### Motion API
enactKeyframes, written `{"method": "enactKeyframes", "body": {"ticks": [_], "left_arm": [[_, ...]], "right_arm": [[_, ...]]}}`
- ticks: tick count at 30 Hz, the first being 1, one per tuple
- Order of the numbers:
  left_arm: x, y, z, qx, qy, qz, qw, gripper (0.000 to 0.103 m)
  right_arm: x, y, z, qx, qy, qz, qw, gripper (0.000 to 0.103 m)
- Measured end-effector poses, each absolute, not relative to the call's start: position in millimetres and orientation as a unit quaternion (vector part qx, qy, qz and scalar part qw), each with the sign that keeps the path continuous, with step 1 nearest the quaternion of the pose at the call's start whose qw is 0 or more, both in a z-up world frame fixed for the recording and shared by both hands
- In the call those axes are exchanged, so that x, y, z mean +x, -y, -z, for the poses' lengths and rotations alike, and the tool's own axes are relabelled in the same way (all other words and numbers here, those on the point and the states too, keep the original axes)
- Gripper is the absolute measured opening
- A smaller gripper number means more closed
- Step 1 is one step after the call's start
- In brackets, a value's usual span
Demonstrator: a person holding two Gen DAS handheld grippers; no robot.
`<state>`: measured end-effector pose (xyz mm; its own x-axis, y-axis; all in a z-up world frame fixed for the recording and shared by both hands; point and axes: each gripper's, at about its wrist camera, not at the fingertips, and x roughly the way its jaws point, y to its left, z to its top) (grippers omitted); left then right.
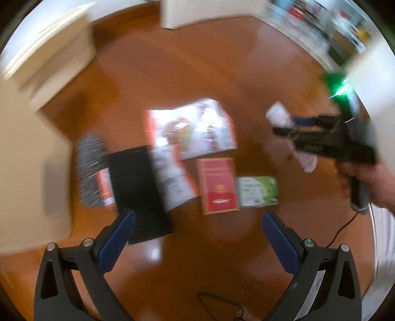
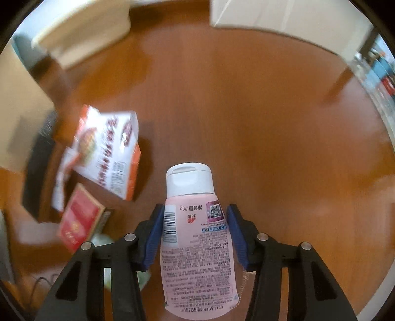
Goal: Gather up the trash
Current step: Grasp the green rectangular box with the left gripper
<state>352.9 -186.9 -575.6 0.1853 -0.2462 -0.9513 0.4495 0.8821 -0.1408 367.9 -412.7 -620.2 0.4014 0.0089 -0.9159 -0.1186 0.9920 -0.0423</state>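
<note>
In the right wrist view my right gripper (image 2: 195, 208) is shut on a pink squeeze tube (image 2: 195, 261) with a white flip cap (image 2: 188, 180). The blue pads press on its sides, cap pointing away, above the wooden floor. In the left wrist view the same gripper (image 1: 286, 126) and tube (image 1: 277, 112) show at the right. My left gripper (image 1: 197, 217) is open over the floor with nothing between its fingers. Below it lie a black flat pack (image 1: 138, 192), a white and orange wrapper (image 1: 192, 128), a red box (image 1: 218, 185) and a green packet (image 1: 258, 191).
A grey speckled item (image 1: 88, 168) lies left of the black pack. Pale furniture (image 1: 49, 61) stands at the far left and a white box (image 1: 177, 12) at the top. A thin black cable (image 1: 222, 303) trails on the floor. A person's hand (image 1: 370, 182) grips the right tool.
</note>
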Motion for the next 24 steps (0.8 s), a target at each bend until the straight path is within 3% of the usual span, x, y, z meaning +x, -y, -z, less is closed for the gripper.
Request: {"method": "enactKeyframes", "body": {"ticks": [8, 13, 20, 22, 24], "left_arm": [[321.1, 330.7, 630.3, 0.415, -0.533, 0.455, 0.58, 0.103], [316.5, 369.1, 666.8, 0.497, -0.534, 0.483, 0.484, 0.103], [302.4, 383.3, 691.4, 0.562, -0.498, 0.473, 0.461, 0.103], [301.5, 385.4, 696.8, 0.576, -0.484, 0.465, 0.466, 0.099], [300.4, 385.8, 698.2, 0.579, -0.476, 0.458, 0.478, 0.081]], "right_arm": [[262.3, 482.8, 556.8, 0.086, -0.47, 0.015, 0.878, 0.054], [230.5, 530.4, 555.3, 0.164, -0.438, 0.066, 0.882, 0.054], [204.1, 558.7, 551.2, 0.183, -0.426, 0.082, 0.882, 0.054], [200.6, 561.5, 547.4, 0.183, -0.42, 0.079, 0.885, 0.054], [200.9, 560.4, 547.9, 0.185, -0.418, 0.077, 0.886, 0.054]]}}
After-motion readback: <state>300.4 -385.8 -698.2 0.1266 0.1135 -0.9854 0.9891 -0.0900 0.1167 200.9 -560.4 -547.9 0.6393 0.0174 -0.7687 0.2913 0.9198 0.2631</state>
